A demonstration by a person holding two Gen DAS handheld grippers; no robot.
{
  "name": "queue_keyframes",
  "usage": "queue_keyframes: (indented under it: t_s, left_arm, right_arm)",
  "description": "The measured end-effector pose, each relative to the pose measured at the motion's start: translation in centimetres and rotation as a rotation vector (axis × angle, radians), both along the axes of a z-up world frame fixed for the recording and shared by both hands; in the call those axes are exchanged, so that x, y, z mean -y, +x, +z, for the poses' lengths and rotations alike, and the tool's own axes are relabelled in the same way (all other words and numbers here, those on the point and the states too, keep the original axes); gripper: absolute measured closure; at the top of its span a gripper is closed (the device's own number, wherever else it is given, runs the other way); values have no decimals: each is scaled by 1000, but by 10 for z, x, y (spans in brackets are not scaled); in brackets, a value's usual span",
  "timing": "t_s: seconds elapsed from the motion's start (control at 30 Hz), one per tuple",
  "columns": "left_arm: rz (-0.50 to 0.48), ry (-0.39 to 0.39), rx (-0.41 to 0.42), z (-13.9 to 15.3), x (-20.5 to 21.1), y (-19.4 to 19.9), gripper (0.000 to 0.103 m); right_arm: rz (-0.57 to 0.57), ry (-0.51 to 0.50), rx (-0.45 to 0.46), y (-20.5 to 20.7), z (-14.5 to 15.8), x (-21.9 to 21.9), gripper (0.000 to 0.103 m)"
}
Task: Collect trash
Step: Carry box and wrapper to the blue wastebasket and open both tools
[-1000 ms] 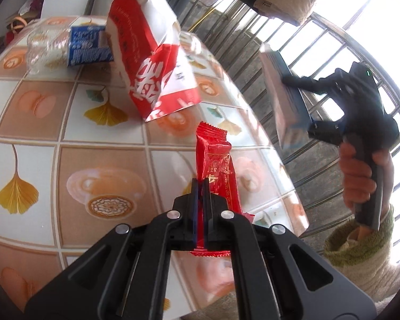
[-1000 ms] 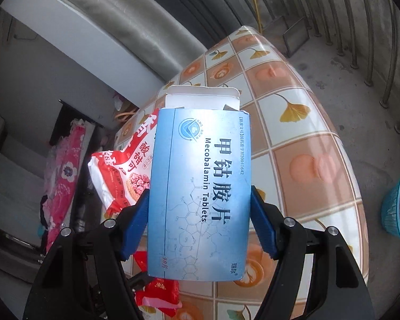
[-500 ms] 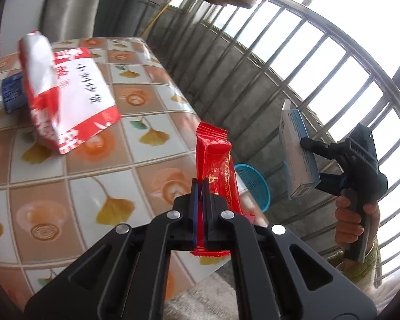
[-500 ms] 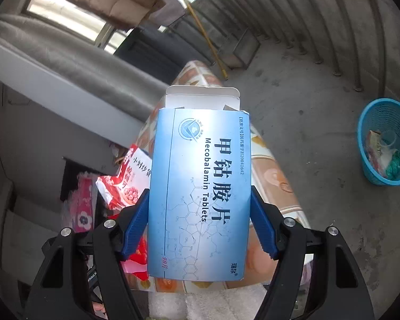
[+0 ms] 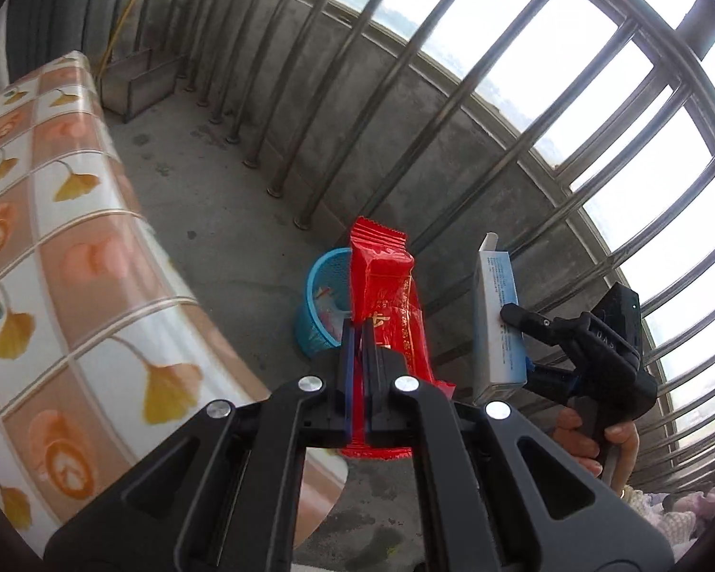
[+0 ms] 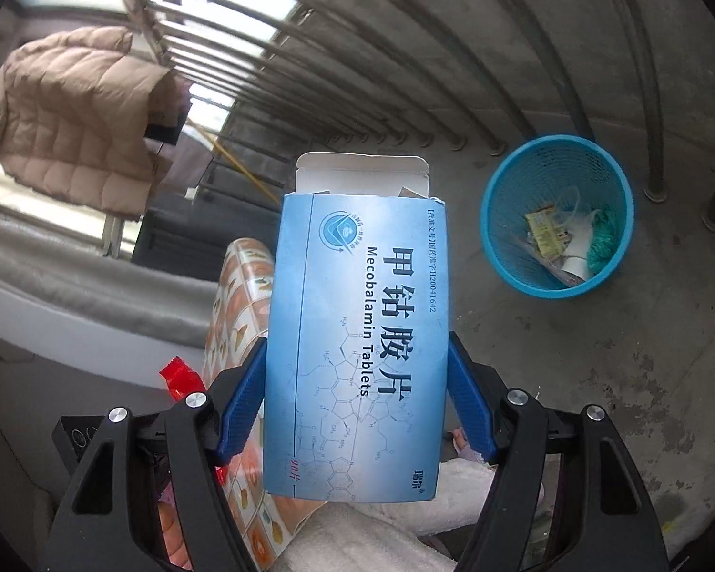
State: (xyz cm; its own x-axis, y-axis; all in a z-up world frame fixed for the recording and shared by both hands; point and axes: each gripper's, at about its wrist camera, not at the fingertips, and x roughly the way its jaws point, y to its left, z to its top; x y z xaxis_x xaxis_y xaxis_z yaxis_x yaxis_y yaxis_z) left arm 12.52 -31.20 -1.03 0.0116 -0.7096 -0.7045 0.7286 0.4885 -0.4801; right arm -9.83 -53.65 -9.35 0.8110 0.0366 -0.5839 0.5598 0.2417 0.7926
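The left hand-held gripper (image 5: 356,362) was clamped tight on a red snack wrapper (image 5: 386,295), which stood upright between its blue pads. Seen from that gripper, the blue mesh basket (image 5: 321,302) on the concrete floor (image 5: 224,219) lay just behind the wrapper, partly hidden by it. The table (image 5: 71,257) with its leaf-patterned cloth stood to the left of the basket, apart from it.

The right hand-held gripper (image 6: 355,405) held a blue tablet box (image 6: 357,352) across its width, its pads pressing on both long edges (the box's white top flap was open). In the right wrist view the basket (image 6: 515,257) sat up and to the right of the box, on the floor near the foot of the metal railing (image 6: 453,71), already holding a yellow packet and other scraps. From the left wrist view, a person's hand (image 5: 600,443) gripped the right gripper's handle to the right of the basket.
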Motion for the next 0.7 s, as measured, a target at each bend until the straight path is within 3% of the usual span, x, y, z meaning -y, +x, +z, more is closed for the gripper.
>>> queue_keyframes:
  t_s: [0.27,0.43,0.47,0.5,0.53,0.57,0.7]
  left_arm:
    - [-112,172,-22,-60,141,-4,102]
    - [-143,220,-51,-93,203,8,102]
    - [-154,221,-56,-100,214,10,100]
    - [-169,216,-68,-109,226,12,84]
    - [-183,227,-85,-120,237,14,51]
    - [-178,259,-88,-128,245,15,41]
    - [-117,335,-86,-144,250,19,40]
  right_arm:
    - [-131,164,27,-12,-75,58,33]
    - [-192,245,78,-6,-113,101,32]
    - [-196,256,96,-4,-122,109,21]
    - [-201,283,104,0,-137,120,14]
    - [-209,310,97,1,-153,128,9]
    - [-218,334,73,3,-172,136,9]
    - [-276,440,-55,-6,-225,138,9]
